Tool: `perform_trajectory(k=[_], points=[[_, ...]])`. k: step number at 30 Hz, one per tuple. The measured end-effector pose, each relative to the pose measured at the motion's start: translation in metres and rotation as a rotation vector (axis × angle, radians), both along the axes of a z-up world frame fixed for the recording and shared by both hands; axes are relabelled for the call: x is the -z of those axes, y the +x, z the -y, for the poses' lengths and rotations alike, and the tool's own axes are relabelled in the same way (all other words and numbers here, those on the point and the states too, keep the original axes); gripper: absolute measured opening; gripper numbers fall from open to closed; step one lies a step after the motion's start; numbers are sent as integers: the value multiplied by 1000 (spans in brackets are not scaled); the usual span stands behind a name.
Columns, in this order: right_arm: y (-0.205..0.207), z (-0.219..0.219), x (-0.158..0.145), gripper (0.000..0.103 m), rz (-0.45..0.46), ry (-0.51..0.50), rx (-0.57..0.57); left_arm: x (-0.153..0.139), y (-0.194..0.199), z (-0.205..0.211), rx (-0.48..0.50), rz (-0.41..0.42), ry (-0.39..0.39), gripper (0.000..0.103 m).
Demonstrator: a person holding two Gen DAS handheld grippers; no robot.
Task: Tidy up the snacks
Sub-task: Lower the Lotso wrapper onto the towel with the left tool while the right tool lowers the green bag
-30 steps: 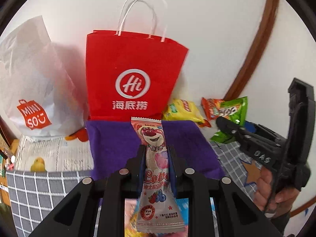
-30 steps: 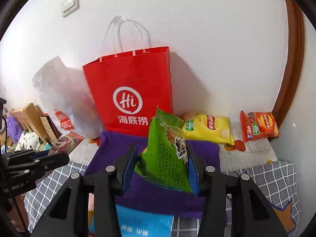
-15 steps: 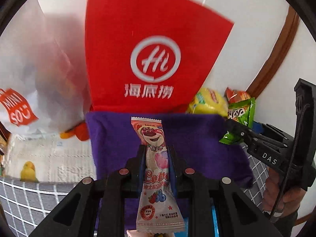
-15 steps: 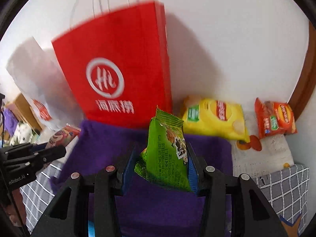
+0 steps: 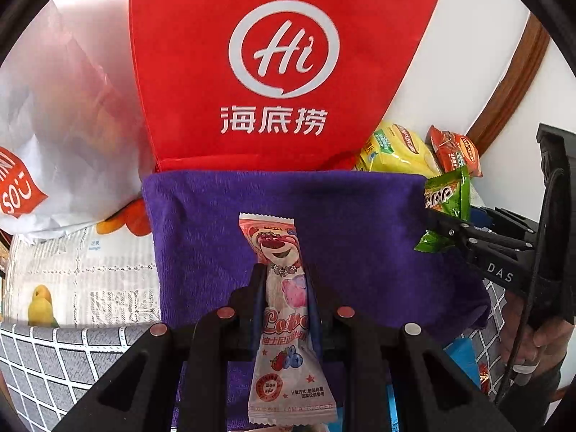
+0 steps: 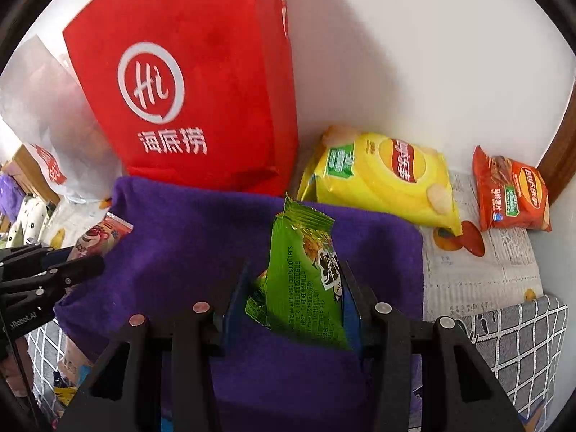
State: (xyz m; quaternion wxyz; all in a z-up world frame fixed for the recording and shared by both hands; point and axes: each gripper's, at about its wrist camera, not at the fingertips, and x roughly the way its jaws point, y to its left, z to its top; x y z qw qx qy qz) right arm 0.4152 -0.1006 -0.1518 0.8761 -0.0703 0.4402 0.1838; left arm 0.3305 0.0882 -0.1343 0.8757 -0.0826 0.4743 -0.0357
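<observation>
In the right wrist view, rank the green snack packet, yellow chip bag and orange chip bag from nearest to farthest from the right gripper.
1. Green snack packet: held in the right gripper.
2. Yellow chip bag: behind, right of the red bag.
3. Orange chip bag: far right.

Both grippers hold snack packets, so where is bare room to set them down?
The purple cloth is bare, bordered by the red paper bag behind and checked cover beside. The right back is crowded by the yellow chip bag and orange packet.
</observation>
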Motion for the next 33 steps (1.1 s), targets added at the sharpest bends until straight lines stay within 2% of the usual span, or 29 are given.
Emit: perform_trajectory(k=[15,29,33], points=[[5,-6,23,47,-48,-67,-12,24,12,-4,-23,-74,-14,20],[7,-9,28,47,-76,-87,-10,36,19,0,-29,-111,-9,20],[7,-9,27,48,-104,-59,-22,35,19,2,-26,-108,-8,20]])
